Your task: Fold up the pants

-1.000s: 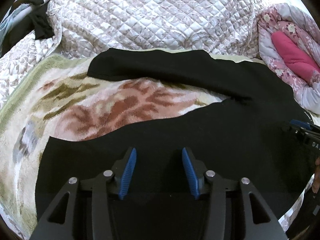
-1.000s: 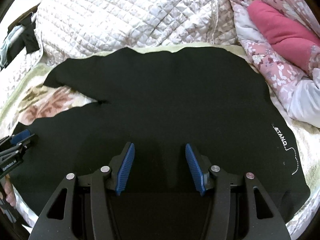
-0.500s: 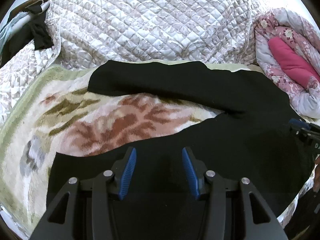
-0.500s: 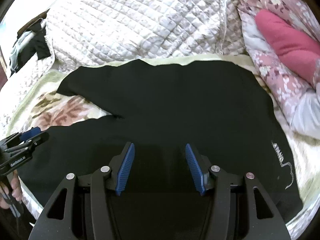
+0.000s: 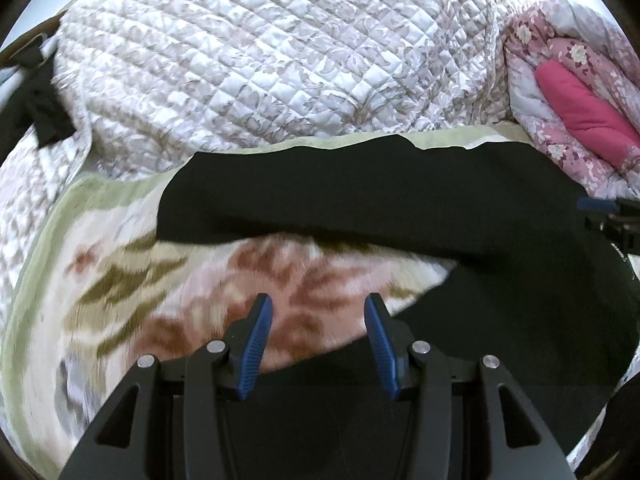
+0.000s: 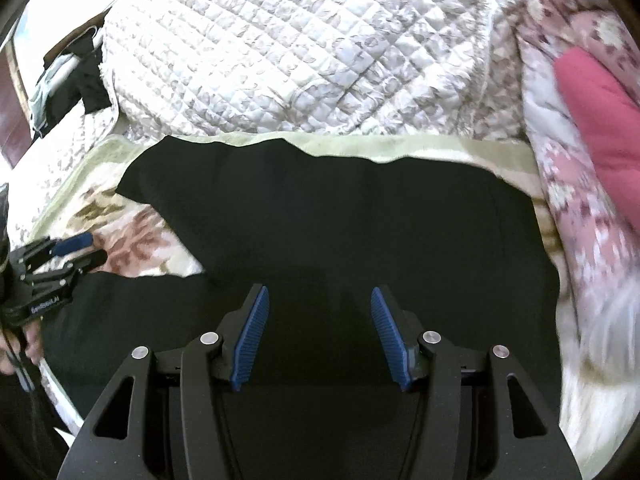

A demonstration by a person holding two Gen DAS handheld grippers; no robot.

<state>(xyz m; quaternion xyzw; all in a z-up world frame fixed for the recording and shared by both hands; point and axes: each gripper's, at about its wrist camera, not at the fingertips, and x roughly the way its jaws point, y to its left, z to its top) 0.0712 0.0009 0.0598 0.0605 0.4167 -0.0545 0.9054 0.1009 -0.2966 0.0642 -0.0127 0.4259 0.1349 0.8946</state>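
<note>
Black pants (image 5: 380, 200) lie spread flat on a floral blanket (image 5: 120, 280), legs reaching left, waist to the right; they also fill the right wrist view (image 6: 340, 220). My left gripper (image 5: 318, 312) is open and empty, above the blanket gap between the two legs, near the near leg's edge. My right gripper (image 6: 319, 304) is open and empty over the seat of the pants. The left gripper shows at the left edge of the right wrist view (image 6: 76, 252); the right gripper shows at the right edge of the left wrist view (image 5: 612, 216).
A quilted white bedspread (image 5: 280, 60) is piled behind the pants. A pink floral comforter (image 5: 580, 100) lies at the right; it also shows in the right wrist view (image 6: 592, 140). Dark clothes (image 5: 36, 112) hang at the far left.
Both grippers have pulled back toward me and risen. The left one now sits over the blanket gap instead of the near leg. Both stay open.
</note>
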